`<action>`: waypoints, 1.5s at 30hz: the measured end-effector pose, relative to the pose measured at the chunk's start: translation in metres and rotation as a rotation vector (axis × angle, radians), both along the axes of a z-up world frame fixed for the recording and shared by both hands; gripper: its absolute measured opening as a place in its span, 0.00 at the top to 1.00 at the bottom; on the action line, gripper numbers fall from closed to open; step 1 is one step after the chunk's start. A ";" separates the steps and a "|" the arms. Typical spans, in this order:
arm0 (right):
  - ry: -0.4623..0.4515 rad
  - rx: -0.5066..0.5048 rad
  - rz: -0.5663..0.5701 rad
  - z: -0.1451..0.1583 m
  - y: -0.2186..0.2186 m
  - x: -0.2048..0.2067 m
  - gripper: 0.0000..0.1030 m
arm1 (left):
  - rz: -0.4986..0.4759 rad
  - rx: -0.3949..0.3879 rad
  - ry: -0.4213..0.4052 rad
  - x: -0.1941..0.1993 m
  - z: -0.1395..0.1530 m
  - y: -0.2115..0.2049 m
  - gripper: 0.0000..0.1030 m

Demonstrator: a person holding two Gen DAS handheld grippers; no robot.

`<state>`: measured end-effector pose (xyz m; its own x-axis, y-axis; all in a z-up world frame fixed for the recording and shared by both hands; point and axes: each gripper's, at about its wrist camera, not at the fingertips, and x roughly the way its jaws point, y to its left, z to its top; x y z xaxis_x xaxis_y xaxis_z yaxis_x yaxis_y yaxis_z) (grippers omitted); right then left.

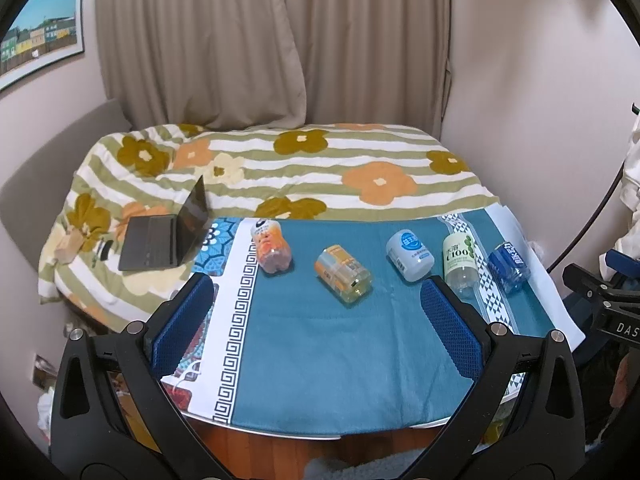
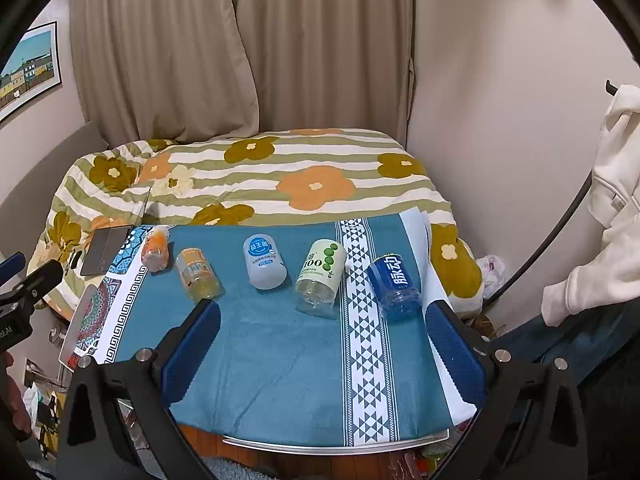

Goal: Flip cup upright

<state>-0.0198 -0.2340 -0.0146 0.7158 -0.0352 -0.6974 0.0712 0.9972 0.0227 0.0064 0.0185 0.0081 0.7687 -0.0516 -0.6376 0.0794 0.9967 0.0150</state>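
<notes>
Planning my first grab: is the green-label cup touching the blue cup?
Apart. The right wrist view shows patterned cloth between green-label cup and blue cup.

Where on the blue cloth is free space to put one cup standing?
The near half of the blue cloth, between the row of lying cups and the front edge, is bare. The far strip is crowded, from the orange cup to the dark blue cup.

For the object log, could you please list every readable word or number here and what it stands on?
"100": green-and-white cup, beside a partly hidden Chinese character.
"脉动": blue cup.
"益生菌": white cup, blue badge; smaller print below is too small to read.
"DAS", cut off: black clamp.
The two orange-labelled cups' print is too blurred to read.
</notes>
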 end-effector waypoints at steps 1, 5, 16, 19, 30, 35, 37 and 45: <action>0.001 0.001 0.000 0.000 0.000 0.001 0.01 | -0.001 0.000 0.001 0.000 0.000 0.001 0.00; 0.000 -0.001 0.000 0.001 0.001 -0.001 0.01 | -0.003 -0.003 0.000 -0.001 0.000 0.001 0.00; 0.000 -0.002 -0.006 0.000 0.003 -0.002 0.01 | -0.003 -0.005 -0.001 -0.001 -0.001 0.000 0.00; 0.001 -0.004 -0.013 -0.002 0.004 -0.003 0.01 | -0.003 -0.004 -0.001 -0.001 -0.002 -0.001 0.00; -0.002 -0.011 -0.023 -0.002 0.006 -0.003 0.01 | -0.007 -0.009 0.001 0.004 -0.003 -0.003 0.00; -0.003 -0.008 -0.025 -0.001 0.006 -0.001 0.01 | -0.008 -0.010 0.001 0.004 -0.003 -0.002 0.00; -0.003 -0.009 -0.024 -0.001 0.006 -0.001 0.01 | -0.007 -0.010 0.001 0.004 -0.004 -0.003 0.00; -0.005 -0.007 -0.025 -0.001 0.008 0.001 0.01 | -0.007 -0.013 0.002 0.005 -0.004 -0.002 0.00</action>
<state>-0.0189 -0.2263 -0.0152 0.7181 -0.0582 -0.6935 0.0963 0.9952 0.0163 0.0115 0.0169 0.0039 0.7671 -0.0650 -0.6383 0.0860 0.9963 0.0020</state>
